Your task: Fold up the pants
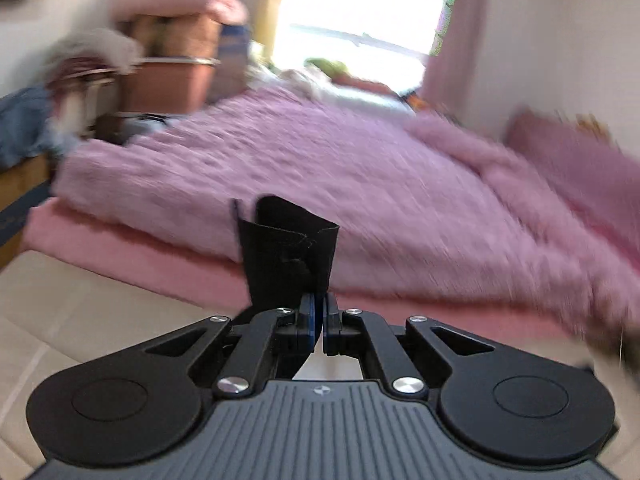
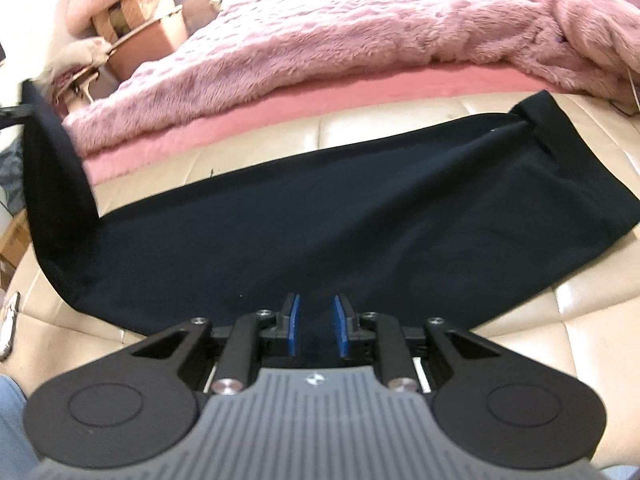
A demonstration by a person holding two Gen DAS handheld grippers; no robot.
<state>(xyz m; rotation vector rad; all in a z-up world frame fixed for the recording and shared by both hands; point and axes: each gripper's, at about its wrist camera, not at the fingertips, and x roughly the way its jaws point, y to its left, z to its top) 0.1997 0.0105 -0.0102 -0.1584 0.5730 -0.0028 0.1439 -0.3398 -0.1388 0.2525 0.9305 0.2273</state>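
Observation:
Dark navy pants [image 2: 320, 216] lie stretched across a cream leather surface [image 2: 580, 320] in the right wrist view. Their left end [image 2: 56, 168] is lifted up off the surface. My left gripper [image 1: 320, 300] is shut on that end of the pants [image 1: 288, 256], which sticks up between the blue pads. My right gripper [image 2: 316, 312] is open, with its pads [image 2: 294, 320] just over the near edge of the pants. I cannot tell whether the pads touch the cloth.
A bed with a fluffy pink blanket [image 2: 360, 36] and a pink sheet [image 1: 160, 256] runs along the far side of the cream surface. Boxes and clutter [image 1: 172, 64] stand at the far left. A bright window [image 1: 360, 20] is behind the bed.

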